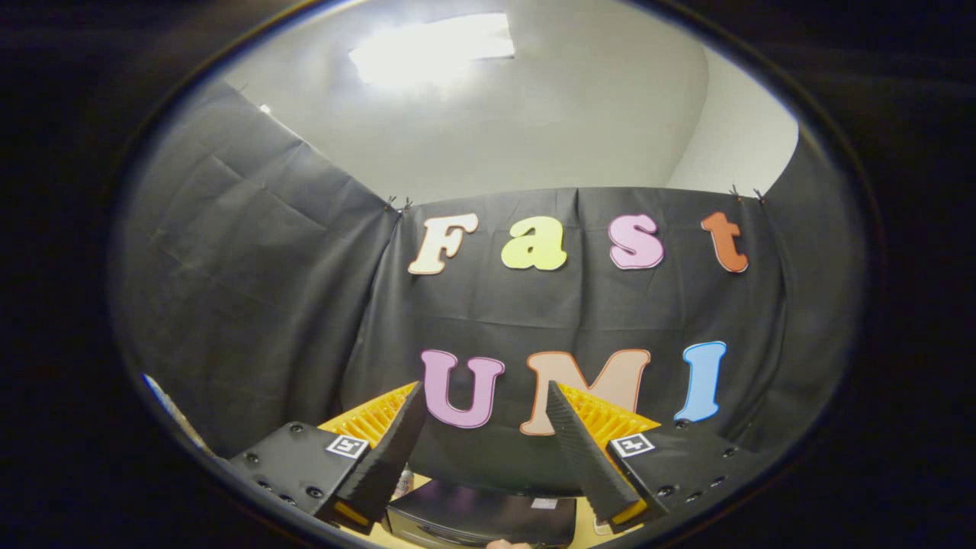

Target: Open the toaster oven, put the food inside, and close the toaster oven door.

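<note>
I count one toaster oven (480, 518), below and between my gripper's (483, 396) two spread fingers; one small bottle (404, 482) just left of the oven.

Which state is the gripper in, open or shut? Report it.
Open. The gripper has its jaws spread wide with nothing between them; the booth wall shows through the gap, and the toaster oven sits below, beyond the fingers.

Glossy toaster oven (480, 518) top (metal-looking), creased matt cloth wall (252, 290), ribbed tongs (484, 396) fingers.
</note>
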